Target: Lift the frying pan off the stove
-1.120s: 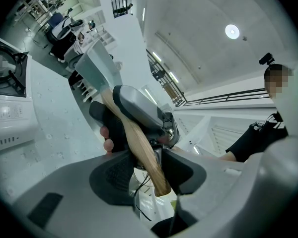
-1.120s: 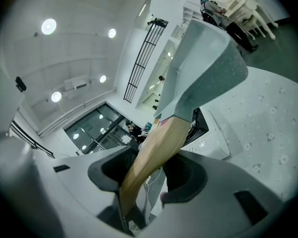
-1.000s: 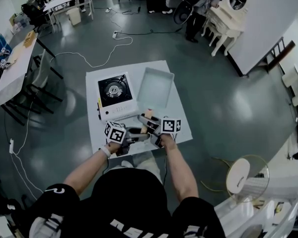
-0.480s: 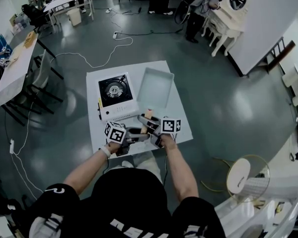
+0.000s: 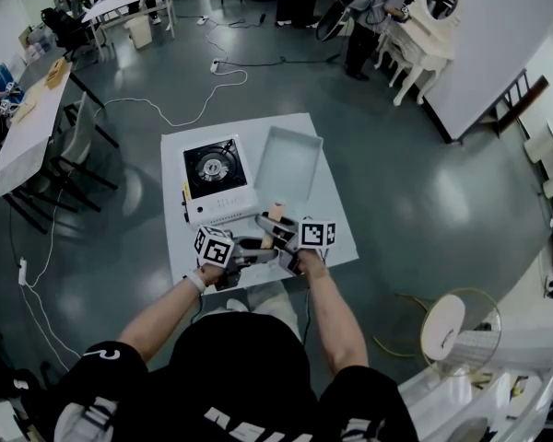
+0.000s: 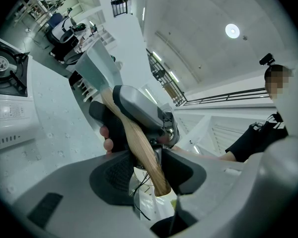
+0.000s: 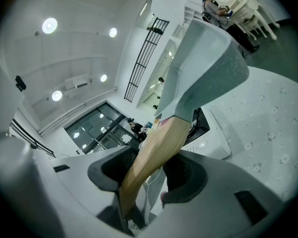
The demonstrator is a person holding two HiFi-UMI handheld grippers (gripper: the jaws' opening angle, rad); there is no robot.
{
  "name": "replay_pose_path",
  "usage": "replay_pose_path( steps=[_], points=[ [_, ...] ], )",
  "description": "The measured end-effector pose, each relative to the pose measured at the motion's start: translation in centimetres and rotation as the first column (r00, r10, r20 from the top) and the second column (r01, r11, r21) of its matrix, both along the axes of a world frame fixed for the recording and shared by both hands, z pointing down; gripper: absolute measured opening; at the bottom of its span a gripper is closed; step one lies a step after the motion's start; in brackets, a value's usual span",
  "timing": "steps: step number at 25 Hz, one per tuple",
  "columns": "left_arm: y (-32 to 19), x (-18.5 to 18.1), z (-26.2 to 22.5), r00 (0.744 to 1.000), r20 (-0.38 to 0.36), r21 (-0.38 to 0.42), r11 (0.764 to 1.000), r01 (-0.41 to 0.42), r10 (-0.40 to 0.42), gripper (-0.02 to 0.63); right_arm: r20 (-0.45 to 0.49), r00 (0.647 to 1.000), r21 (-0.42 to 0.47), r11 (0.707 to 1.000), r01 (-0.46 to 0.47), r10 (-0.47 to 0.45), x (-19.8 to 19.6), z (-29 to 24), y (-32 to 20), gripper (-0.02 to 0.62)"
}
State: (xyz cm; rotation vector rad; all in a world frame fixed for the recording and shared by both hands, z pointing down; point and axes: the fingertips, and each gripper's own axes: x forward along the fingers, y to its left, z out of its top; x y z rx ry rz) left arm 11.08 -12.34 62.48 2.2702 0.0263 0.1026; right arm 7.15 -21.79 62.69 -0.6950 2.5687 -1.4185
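The frying pan (image 5: pixel 288 162) is square and pale grey, with a wooden handle (image 5: pixel 275 215). It sits to the right of the stove (image 5: pixel 212 168), not over the burner. Both grippers hold the handle near the table's front edge. My left gripper (image 5: pixel 249 250) comes in from the left and my right gripper (image 5: pixel 281 231) from the right. In the left gripper view the handle (image 6: pixel 141 150) runs between the left gripper's (image 6: pixel 146 170) pads up to the pan (image 6: pixel 97 66). In the right gripper view the handle (image 7: pixel 156 150) passes between the right gripper's (image 7: pixel 151 175) pads; the pan (image 7: pixel 208 68) looks raised above the tabletop.
The white table (image 5: pixel 336 238) carries only the stove and pan. Cables (image 5: pixel 180 109) trail on the grey floor beyond it. A long table with chairs (image 5: pixel 37 127) stands at the left, and people and furniture (image 5: pixel 378 17) at the far end. A fan (image 5: pixel 452 334) stands at the lower right.
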Motion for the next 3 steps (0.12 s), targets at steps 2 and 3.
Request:
replay_pose_path(
  steps=[2,3],
  points=[
    [0.11,0.01,0.02,1.0,-0.001,-0.006,1.0,0.001,-0.001,0.169,0.007,1.0,-0.002,1.0,0.004,-0.004,-0.12,0.03,0.11,0.189],
    [0.17,0.04,-0.07,1.0,-0.004,-0.005,1.0,0.0,0.0,0.169,0.01,1.0,-0.002,1.0,0.006,-0.006,-0.17,0.06,0.15,0.189]
  ],
)
